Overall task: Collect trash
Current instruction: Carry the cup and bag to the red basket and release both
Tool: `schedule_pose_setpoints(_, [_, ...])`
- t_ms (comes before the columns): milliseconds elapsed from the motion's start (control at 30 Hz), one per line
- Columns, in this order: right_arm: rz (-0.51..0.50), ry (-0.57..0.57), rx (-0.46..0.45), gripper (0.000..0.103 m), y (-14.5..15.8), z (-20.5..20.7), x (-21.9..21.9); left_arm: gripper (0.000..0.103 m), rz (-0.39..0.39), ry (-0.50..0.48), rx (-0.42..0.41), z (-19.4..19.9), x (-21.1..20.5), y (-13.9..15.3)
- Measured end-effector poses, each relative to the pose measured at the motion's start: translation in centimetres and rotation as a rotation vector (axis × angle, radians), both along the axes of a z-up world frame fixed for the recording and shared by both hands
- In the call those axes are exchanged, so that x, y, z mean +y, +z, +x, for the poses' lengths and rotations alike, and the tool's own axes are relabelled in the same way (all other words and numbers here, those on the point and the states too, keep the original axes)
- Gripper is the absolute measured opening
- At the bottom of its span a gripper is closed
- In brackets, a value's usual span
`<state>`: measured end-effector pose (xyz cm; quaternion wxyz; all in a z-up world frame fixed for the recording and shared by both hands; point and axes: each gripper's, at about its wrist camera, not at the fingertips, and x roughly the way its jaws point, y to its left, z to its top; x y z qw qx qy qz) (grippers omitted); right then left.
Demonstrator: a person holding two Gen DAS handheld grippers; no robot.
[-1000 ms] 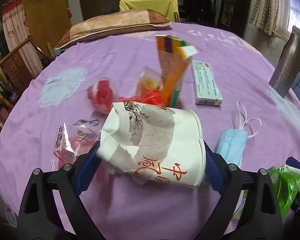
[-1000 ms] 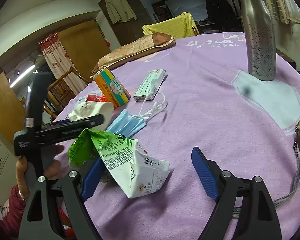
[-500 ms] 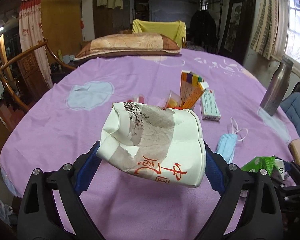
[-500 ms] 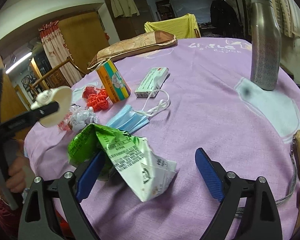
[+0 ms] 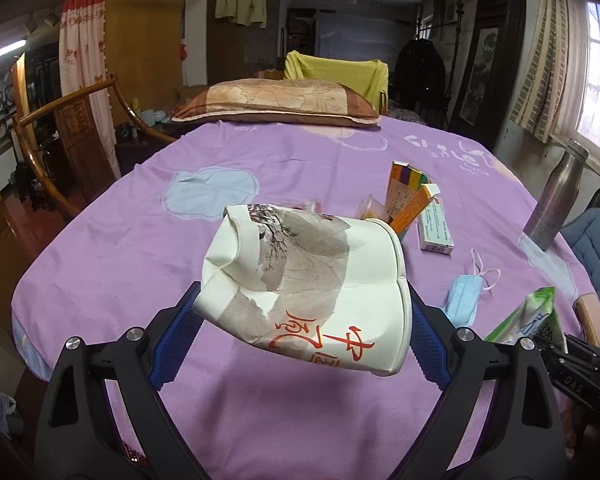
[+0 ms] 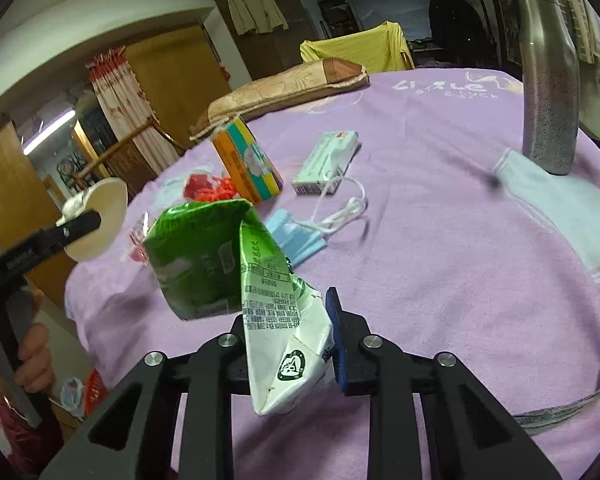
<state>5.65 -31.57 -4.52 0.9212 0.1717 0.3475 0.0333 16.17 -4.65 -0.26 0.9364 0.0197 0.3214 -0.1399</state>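
Two hand-held grippers grip trash: left [image 5: 302, 316] clamps crushed paper cup [image 5: 306, 292], right [image 6: 290, 334] pinches green carton [image 6: 236, 276].

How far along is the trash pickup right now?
Nothing looks binned yet; no bin is in view. In hand: left gripper clamps the crushed paper cup, right gripper pinches the green carton. Left on the table: blue mask, red scraps.
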Motion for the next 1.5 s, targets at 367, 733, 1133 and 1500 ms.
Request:
schedule_pose_setpoints(367, [-0.018,0.01,-0.089,0.026,3.7,-1.2,1.4,0.089,-0.037,0.093,-0.028,-1.7,5.1,1.1])
schedule_pose_setpoints(733, [-0.059,0.113,-0.122,0.026,6.0,-1.3,6.6,0.089,-0.072,0.214,-0.051,-4.9,12.7,1.0])
schedule_pose_setpoints(1133, [-0.119,0.301,-0.097,0.026,6.8,0.5,16.8,0.09,-0.099,0.424,0.052,-8.3,25.6,-4.5])
schedule_pose_setpoints(1500, [-0.187,0.544,-0.014,0.026,5.4,2.1,29.5,0.096,-0.122,0.662,0.121,-11.5,35.5,-9.1])
